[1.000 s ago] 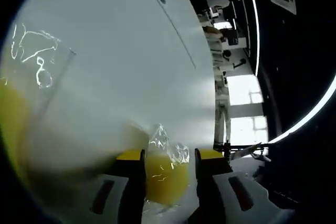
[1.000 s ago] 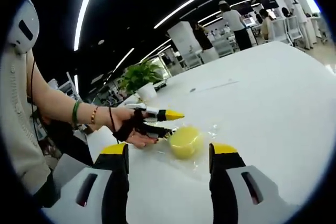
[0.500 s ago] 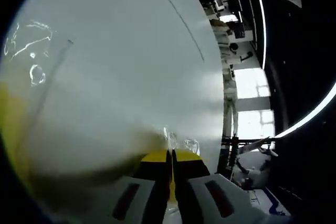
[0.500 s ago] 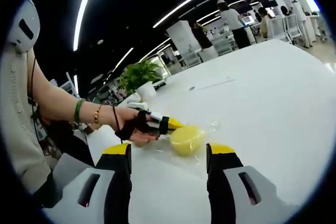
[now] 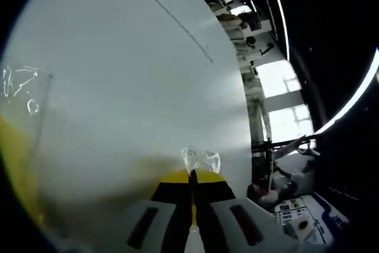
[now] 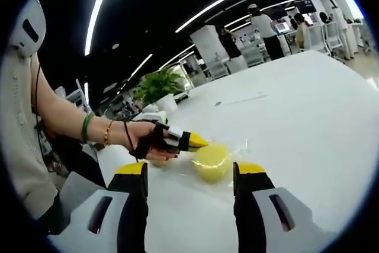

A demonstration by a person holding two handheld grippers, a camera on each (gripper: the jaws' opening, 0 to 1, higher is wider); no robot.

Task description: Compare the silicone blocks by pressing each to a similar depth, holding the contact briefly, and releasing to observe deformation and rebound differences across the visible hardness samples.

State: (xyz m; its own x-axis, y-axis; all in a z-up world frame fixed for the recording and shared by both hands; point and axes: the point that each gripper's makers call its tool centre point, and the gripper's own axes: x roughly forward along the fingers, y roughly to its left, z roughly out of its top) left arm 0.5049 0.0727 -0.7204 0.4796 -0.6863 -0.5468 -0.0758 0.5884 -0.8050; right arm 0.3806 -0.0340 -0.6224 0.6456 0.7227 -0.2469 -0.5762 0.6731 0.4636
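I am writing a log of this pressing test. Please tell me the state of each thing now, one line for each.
left gripper: jaws shut, pinching the block's edge.
right gripper: jaws open, apart from the block.
yellow silicone block: in clear wrap, lying on the table, pinched at one side.
white table: bears the block.

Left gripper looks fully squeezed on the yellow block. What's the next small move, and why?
Probably open the left gripper slowly and watch the rebound. Its yellow-tipped jaws stand closed together in the left gripper view, with only crinkled clear wrap poking past them, and in the right gripper view its tips press the yellow block on the white table. The right gripper waits open nearby.
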